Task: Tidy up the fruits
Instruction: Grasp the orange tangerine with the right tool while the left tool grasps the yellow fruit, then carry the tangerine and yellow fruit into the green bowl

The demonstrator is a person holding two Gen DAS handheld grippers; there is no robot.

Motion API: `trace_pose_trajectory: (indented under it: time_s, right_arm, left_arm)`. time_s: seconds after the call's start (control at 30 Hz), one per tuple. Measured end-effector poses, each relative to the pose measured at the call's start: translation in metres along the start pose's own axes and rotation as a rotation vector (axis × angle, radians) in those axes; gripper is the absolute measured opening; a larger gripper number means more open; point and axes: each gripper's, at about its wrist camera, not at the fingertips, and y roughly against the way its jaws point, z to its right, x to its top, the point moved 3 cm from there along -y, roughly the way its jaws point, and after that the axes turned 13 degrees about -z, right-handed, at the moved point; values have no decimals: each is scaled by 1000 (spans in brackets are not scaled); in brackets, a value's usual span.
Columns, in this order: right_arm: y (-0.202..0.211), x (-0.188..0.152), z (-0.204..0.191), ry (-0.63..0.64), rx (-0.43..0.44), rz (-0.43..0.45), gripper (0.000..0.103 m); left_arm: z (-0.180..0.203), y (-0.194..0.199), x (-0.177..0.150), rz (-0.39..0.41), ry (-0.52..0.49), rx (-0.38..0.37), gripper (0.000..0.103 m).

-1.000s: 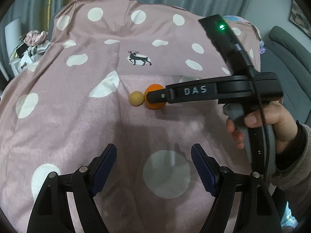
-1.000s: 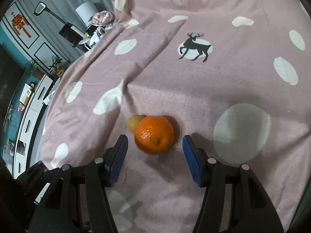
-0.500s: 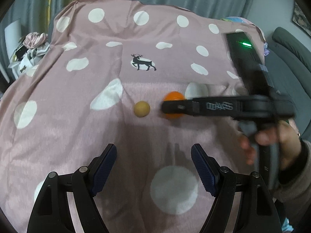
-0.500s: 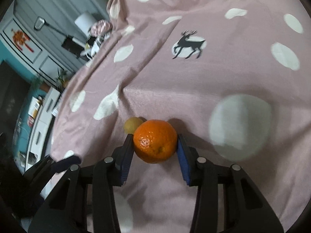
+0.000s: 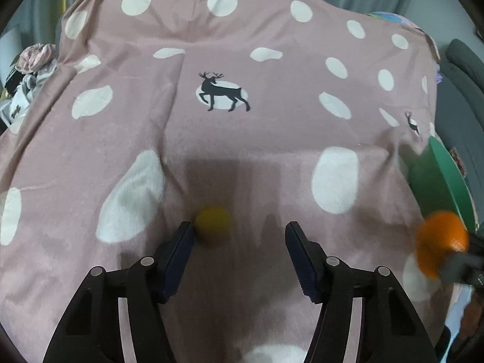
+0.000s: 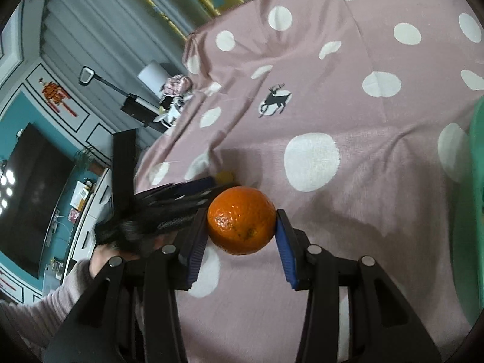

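Two tools, right tool (image 6: 242, 227) clamps orange (image 6: 241, 220) (near green rim (image 6: 475, 181))

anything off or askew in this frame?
Nothing stands out. The orange sits squarely between the right gripper pads, intact. The small yellow fruit lies on the blanket, just off the open left gripper. Green container at the right edge.

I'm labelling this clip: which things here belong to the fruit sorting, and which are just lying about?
Part of the job:
- orange, clamped in the right tongs
- small yellow fruit, by the open left tongs
- green tray

Lying about:
- polka-dot cloth
- lamp
- television
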Motion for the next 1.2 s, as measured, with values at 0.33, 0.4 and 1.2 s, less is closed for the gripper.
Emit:
trace_pose_trajectory:
  time_s: [0.33,0.4,1.2]
  right_arm:
    - [8,-10,9,-18,8,25,45]
    - [10,-12,12,-24,8,26,45]
    - [83,-60,33,-81,-148,170,44]
  left_arm:
    - [0,-13,12,-30,-2,56,36]
    - [3,-15,12,-24,-16,83,29]
    - [112,60,-38,37,-223,-160,28]
